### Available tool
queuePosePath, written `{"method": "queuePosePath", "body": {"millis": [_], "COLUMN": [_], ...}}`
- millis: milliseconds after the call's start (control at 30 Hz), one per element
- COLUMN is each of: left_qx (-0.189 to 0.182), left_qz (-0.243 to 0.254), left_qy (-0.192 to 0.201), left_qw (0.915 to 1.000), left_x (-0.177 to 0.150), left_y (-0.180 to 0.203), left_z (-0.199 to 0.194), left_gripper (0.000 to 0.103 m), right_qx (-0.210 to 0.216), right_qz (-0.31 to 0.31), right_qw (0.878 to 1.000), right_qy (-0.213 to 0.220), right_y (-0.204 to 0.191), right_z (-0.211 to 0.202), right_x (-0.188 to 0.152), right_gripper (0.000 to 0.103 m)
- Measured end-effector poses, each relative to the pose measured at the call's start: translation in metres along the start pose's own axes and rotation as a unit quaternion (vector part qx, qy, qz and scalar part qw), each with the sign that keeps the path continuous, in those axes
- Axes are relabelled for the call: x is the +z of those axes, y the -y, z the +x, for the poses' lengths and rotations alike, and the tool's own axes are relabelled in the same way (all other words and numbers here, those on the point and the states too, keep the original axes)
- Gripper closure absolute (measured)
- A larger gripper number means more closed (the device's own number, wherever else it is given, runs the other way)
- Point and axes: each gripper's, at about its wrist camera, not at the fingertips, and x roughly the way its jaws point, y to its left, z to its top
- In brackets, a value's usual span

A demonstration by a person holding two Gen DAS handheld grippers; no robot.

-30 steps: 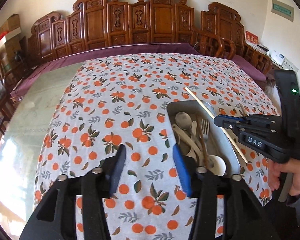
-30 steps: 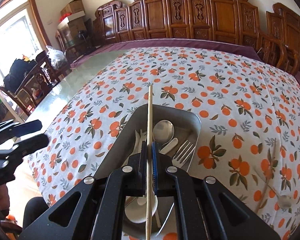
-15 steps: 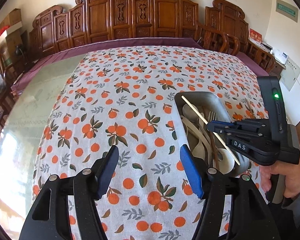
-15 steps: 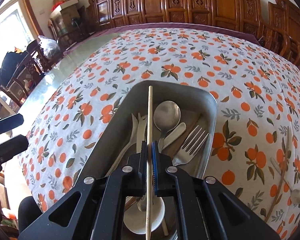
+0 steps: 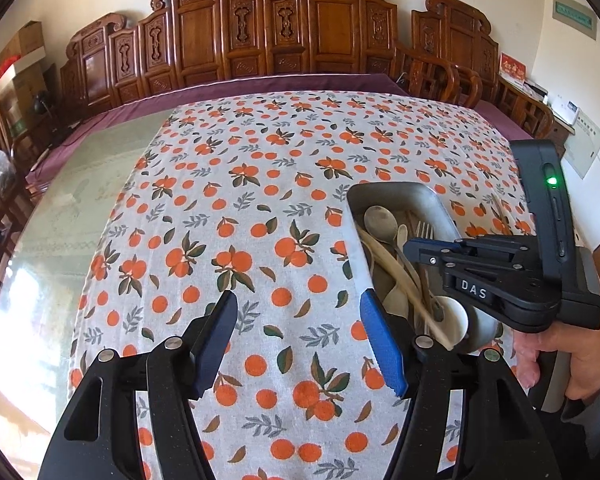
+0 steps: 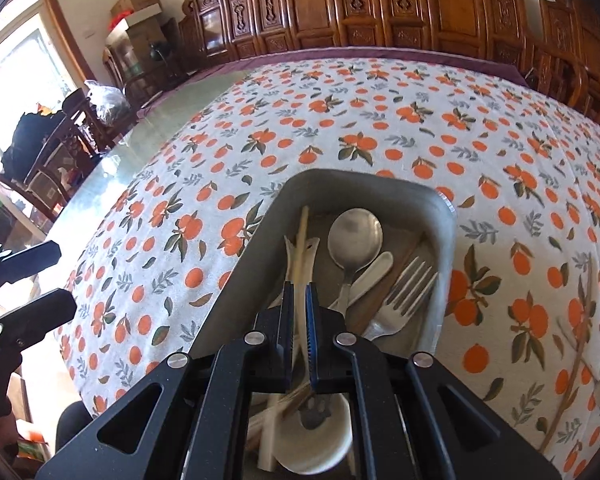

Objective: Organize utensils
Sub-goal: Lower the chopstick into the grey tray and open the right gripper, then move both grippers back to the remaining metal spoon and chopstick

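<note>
Right tongs (image 6: 299, 320) pinch a chopstick (image 6: 300, 240), lowered into the metal tray (image 6: 446, 216) to lie beside spoons and fork (image 6: 408, 288). Left tongs (image 5: 296, 336) gape empty over the tabletop (image 5: 260, 184), waiting. Another utensil (image 6: 576, 344) lies outside right.

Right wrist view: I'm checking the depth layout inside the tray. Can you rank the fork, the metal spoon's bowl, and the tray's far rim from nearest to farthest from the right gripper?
1. The fork, just right of the right gripper, tines pointing away.
2. The metal spoon's bowl, beyond the fork, mid-tray.
3. The tray's far rim, at the back against the tablecloth.
</note>
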Motion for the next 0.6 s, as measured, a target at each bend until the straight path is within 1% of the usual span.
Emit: {"method": "queuePosePath", "body": {"millis": [233,267,300,333,467,600], "left_qx": [-0.012,-0.013,-0.015,-0.016,-0.031,-0.043], "left_qz": [0.008,0.009,0.012,0.015,0.02,0.027], "left_qy": [0.005,0.006,0.012,0.016,0.021,0.025], "left_qw": [0.9999,0.9999,0.9997,0.9996,0.9991,0.9984], "left_x": [0.006,0.006,0.007,0.008,0.011,0.01], "left_y": [0.023,0.026,0.032,0.037,0.057,0.081], "left_z": [-0.002,-0.003,-0.004,-0.005,-0.006,-0.006], "left_gripper": [0.041,0.03,0.025,0.024,0.024,0.024], "right_qx": [-0.003,-0.01,-0.013,-0.018,-0.04,-0.061], "right_qz": [-0.015,-0.021,-0.024,-0.028,-0.026,-0.013], "right_qw": [0.999,0.999,0.998,0.998,0.996,0.995], "right_qy": [0.04,0.048,0.052,0.058,0.072,0.077], "right_y": [0.02,0.025,0.028,0.034,0.066,0.101], "right_z": [-0.046,-0.056,-0.062,-0.071,-0.101,-0.125], "right_x": [-0.004,-0.007,-0.01,-0.013,-0.031,-0.049], "right_gripper": [0.095,0.095,0.095,0.095,0.095,0.095]}}
